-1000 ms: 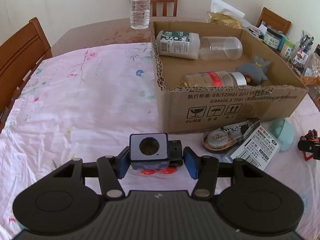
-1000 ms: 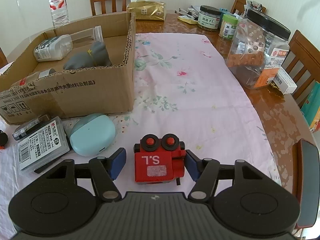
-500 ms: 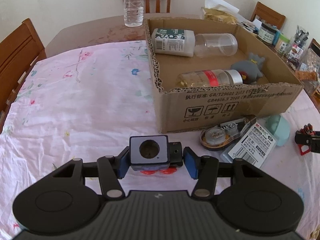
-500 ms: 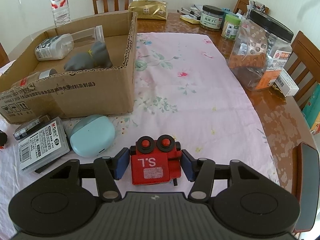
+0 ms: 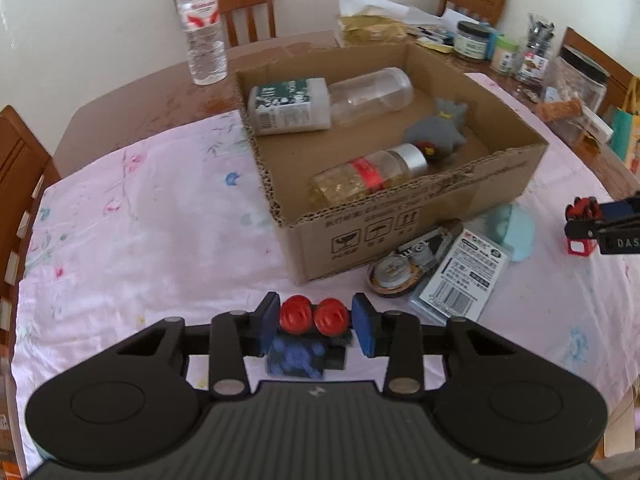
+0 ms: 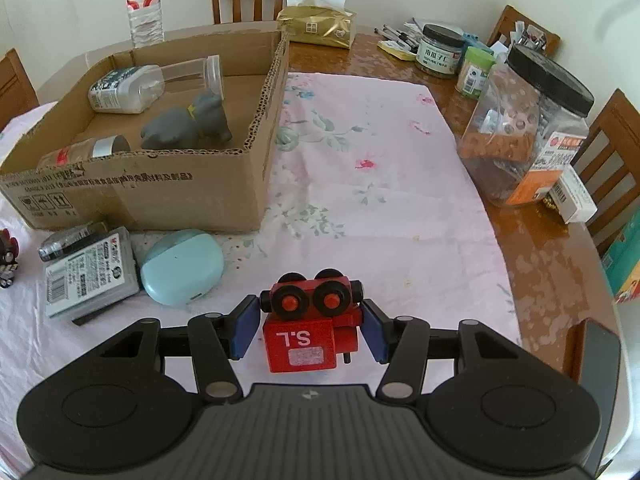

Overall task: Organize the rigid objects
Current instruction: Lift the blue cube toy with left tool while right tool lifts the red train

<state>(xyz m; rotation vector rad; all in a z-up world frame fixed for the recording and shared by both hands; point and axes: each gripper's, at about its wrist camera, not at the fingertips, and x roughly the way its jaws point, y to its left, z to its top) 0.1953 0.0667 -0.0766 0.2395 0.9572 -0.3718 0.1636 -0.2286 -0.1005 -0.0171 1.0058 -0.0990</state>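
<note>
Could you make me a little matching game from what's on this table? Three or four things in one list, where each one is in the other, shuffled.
Things:
1. red toy train
2. grey toy animal
3. pale blue case
4. water bottle

Places:
A. standing upright on the bare wood beyond the cardboard box
B. lying inside the cardboard box
C. between the pads of the right gripper
D. on the pink tablecloth, just in front of the box's near corner

Pairs: 1-C, 2-B, 3-D, 4-A
</note>
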